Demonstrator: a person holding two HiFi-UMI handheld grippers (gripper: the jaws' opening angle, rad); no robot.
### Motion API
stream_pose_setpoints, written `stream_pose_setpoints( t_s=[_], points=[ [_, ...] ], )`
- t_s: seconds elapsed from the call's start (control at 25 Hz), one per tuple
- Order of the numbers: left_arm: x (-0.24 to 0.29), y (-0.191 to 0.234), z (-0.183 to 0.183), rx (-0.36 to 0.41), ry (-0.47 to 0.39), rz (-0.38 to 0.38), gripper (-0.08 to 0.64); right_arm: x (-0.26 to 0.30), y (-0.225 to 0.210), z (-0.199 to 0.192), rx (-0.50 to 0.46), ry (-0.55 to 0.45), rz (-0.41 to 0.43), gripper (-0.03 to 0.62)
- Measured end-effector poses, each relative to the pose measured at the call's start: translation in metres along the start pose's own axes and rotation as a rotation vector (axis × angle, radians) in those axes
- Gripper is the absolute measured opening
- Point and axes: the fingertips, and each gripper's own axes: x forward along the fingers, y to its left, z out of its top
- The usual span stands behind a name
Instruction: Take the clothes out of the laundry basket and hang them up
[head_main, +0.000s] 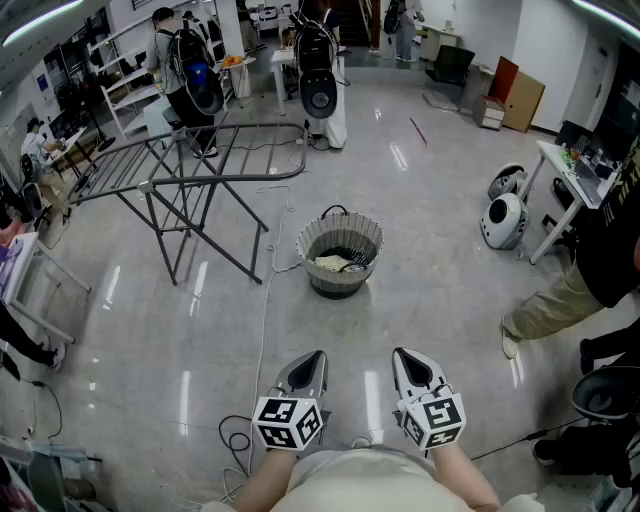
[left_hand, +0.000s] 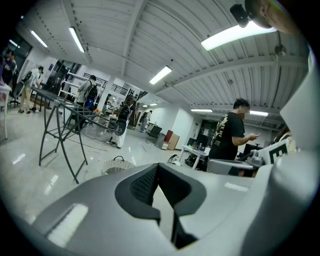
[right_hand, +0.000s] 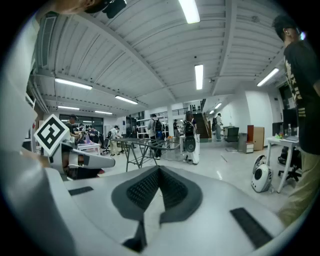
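A round grey laundry basket (head_main: 340, 236) stands on the floor ahead of me, with pale and dark clothes (head_main: 338, 263) lying in it. A grey folding drying rack (head_main: 190, 172) stands to its left, bare. My left gripper (head_main: 311, 358) and right gripper (head_main: 408, 356) are held side by side near my body, well short of the basket, both shut with nothing between the jaws. The basket (left_hand: 116, 165) and the rack (left_hand: 60, 112) show small in the left gripper view. The rack (right_hand: 145, 148) appears far off in the right gripper view.
A person (head_main: 585, 270) stands at the right beside a white table (head_main: 566, 178). White round robots (head_main: 503, 218) sit on the floor at the right. A cable (head_main: 262, 330) runs over the floor from the rack toward me. More people and shelves are at the back left.
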Motion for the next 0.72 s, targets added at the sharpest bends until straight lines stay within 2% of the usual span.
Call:
stream_pose_setpoints(
  t_s=[0.12,0.4,0.72],
  points=[
    [-0.025,-0.008,-0.009,0.06,-0.011,0.039,0.012,-0.025,0.006,0.0,0.021,-0.01,0.012,0.0],
    [-0.066,-0.019,-0.019,0.061,-0.024,0.056,0.011,-0.061,0.027,-0.006,0.052,-0.03,0.022,0.0],
    [-0.072,-0.033,-0.022,0.097,-0.032,0.053,0.011,-0.08,0.026,-0.012,0.041,-0.026,0.027,0.0]
  ],
)
